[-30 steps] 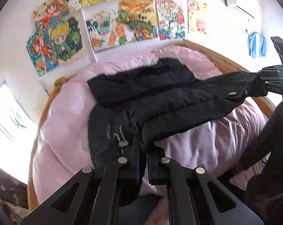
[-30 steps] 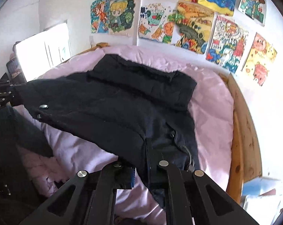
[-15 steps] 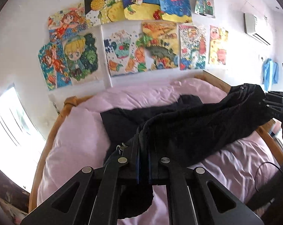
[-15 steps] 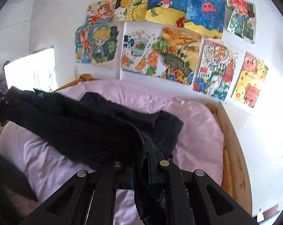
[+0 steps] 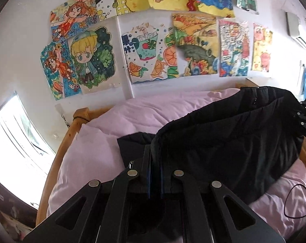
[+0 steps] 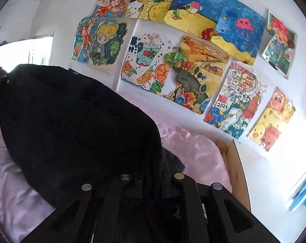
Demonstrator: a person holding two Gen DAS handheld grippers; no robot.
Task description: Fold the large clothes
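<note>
Your left gripper (image 5: 155, 158) and right gripper (image 6: 153, 162) clamp black jacket (image 5: 223, 141) hem; jacket, earlier flat beyond fingers on pink duvet (image 5: 132, 117), now lifted, stretched between them.

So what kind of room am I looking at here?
Most likely a child's bedroom: a wooden-framed bed under a pink duvet, and colourful hand-drawn children's pictures taped across the white wall.

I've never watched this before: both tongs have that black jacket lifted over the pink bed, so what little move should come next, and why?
Probably carry the held edge toward the wall and lower it. Both the left tongs and the right tongs are shut on the black jacket, which hangs doubled above the pink duvet, part of it lying flat beneath.
</note>
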